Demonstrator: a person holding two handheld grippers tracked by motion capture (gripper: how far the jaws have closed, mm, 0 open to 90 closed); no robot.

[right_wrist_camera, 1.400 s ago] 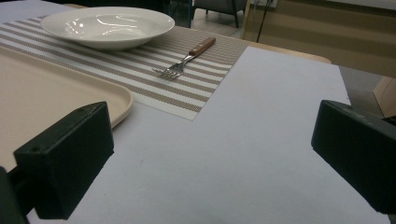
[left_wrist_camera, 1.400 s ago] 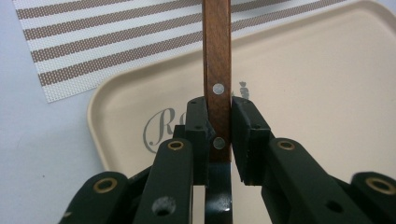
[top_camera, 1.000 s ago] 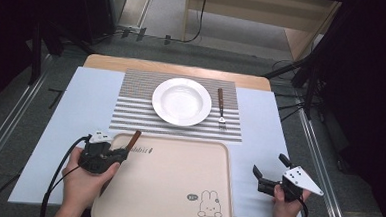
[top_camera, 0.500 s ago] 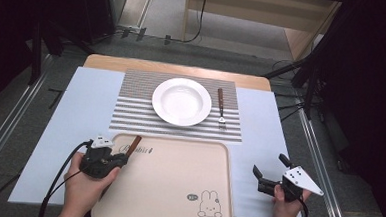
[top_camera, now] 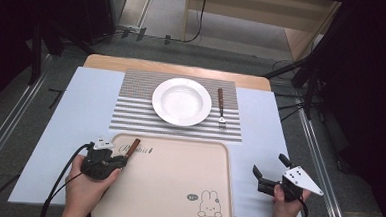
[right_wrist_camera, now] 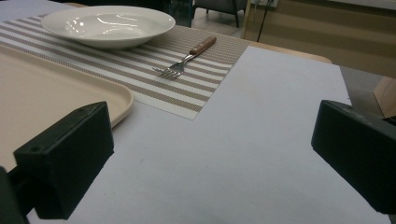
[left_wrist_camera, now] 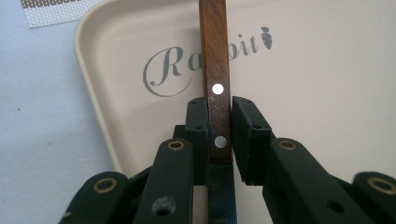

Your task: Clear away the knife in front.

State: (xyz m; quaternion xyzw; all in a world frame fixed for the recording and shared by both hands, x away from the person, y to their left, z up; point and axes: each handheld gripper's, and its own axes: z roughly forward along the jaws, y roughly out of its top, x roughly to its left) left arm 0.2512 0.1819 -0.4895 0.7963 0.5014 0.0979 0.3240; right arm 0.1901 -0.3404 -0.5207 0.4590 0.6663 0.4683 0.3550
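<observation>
Both jaws of my left gripper [left_wrist_camera: 219,128] clamp the knife [left_wrist_camera: 215,70], now drawn back over the tray [top_camera: 177,188] corner; right gripper [top_camera: 270,178] gapes empty.

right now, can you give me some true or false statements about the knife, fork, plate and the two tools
1. The left tool grips a wooden-handled knife over the beige tray. True.
2. The fork lies on the tray. False: it lies on the striped placemat, to the right of the white plate.
3. The right tool holds the fork. False: its jaws stand wide apart with nothing between them, over the pale blue table cover.
4. The white plate is empty. True.
5. The plate sits on the tray. False: it sits on the placemat, beyond the tray.
</observation>
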